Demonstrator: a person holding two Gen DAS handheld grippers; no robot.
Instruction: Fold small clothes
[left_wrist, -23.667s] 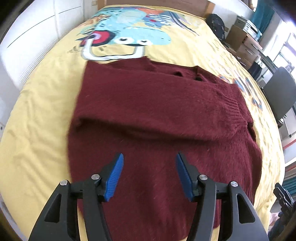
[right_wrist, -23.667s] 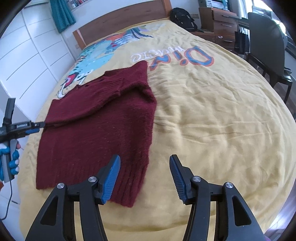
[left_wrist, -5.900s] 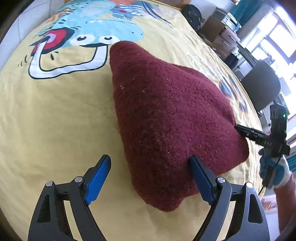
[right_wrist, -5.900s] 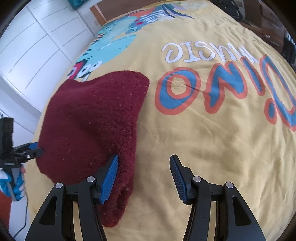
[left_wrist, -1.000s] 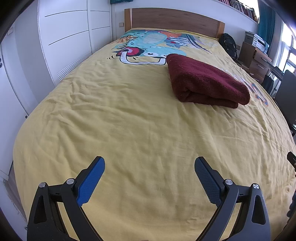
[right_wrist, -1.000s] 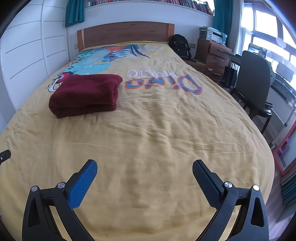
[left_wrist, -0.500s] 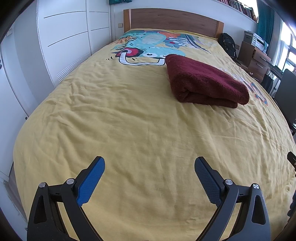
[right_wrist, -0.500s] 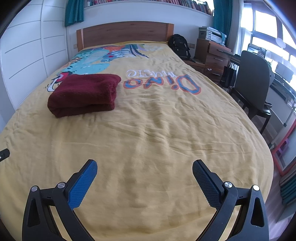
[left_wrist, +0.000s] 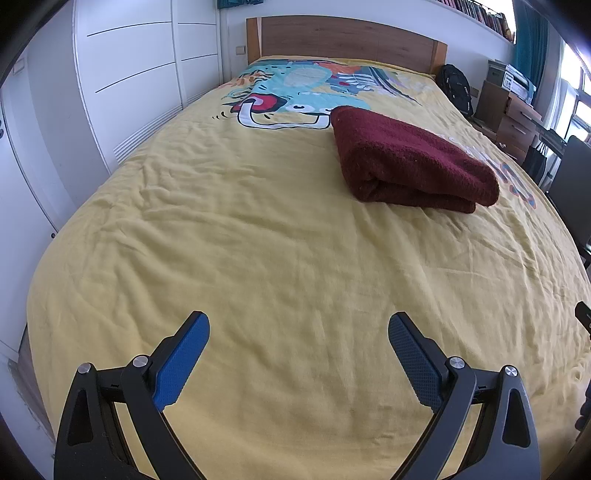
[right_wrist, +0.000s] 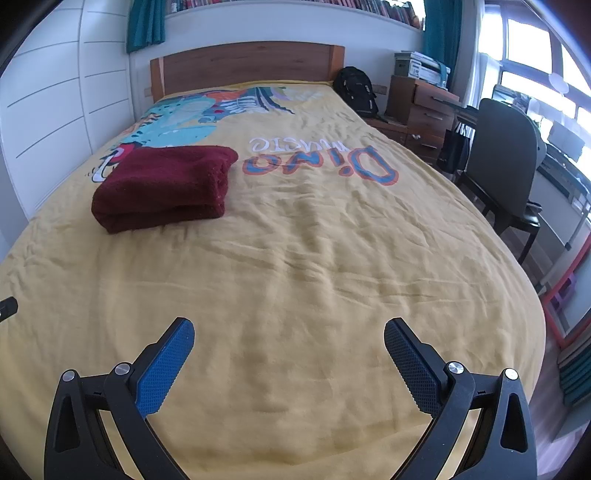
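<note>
The left hand-held gripper (left_wrist: 297, 350) hangs over the near part of the bed (left_wrist: 240, 240), its jaws spread wide with nothing between them. Across the last second it has hardly shifted, and the sweater (left_wrist: 410, 162) has not shifted at all. Some seconds back both grippers were at the sweater's edges; now both are well apart from it, and it lies as a compact folded bundle on the yellow cover, toward the headboard, just beside the cartoon print. That suggests the folding of this garment is finished and the grippers have backed away.

The right hand-held gripper (right_wrist: 288, 350) is likewise wide open and empty above the near part of the bed.

The left view shows the wardrobe doors (left_wrist: 129, 85) and the sweater's rolled fold facing the camera. The right view shows the bundle's stacked layers at its end, the lettering (right_wrist: 321, 164) on the cover, and a chair (right_wrist: 506, 162) and drawers (right_wrist: 424, 110) beside the bed, barely seen from the left.
</note>
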